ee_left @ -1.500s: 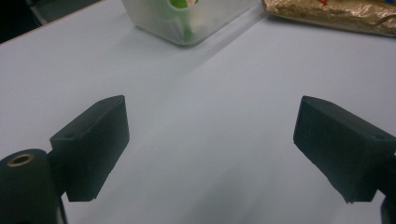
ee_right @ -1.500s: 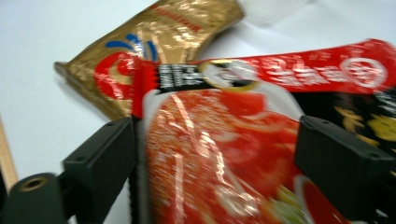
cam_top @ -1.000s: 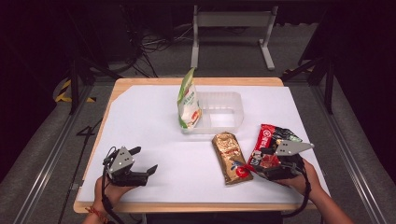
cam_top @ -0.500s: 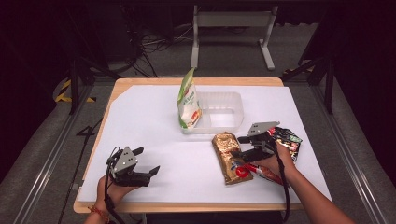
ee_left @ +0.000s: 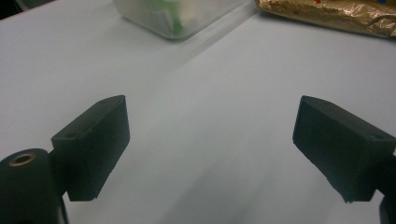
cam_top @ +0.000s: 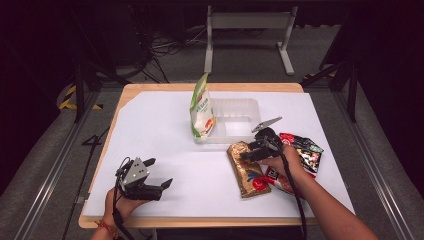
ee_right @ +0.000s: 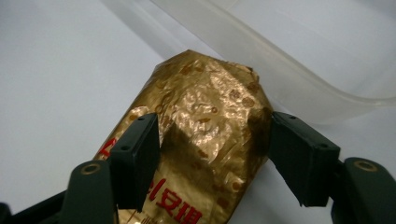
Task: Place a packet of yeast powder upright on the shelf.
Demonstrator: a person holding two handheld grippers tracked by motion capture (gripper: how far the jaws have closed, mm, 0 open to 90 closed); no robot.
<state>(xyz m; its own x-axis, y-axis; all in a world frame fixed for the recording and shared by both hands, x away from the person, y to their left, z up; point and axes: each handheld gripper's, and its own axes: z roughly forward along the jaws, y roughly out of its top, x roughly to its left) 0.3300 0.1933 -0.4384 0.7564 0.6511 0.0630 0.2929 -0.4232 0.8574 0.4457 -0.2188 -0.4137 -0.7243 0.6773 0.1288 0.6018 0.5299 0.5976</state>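
Straddling the gold foil snack packet (ee_right: 210, 140), the right gripper (cam_top: 248, 154) is the thing that has changed most: a second ago it sat at the near right over the red and black snack packet (cam_top: 300, 152), and it has since crossed leftward to the far end of the gold one. Its jaws have closed a little on the way, and in the right gripper view they now stand to either side of the packet's crumpled end, one pad by each edge of the foil. The right pad looks to be against the foil's edge, the left one may lap slightly over it, but I cannot see the foil being squeezed, so I read the jaws as spread around the packet and not yet pinching it. Just beyond the jaw tips lies the clear plastic tub (cam_top: 240, 122), with the green and white pouch (cam_top: 201, 112) standing at its left end. That placement suggests the gold packet is the next thing to be lifted into the tub, and the grip now only needs closing. The left gripper (cam_top: 150, 182) has kept its place at the near left, jaws wide apart over bare white tabletop (ee_left: 201, 116), holding nothing, the tub and gold packet well ahead of it.
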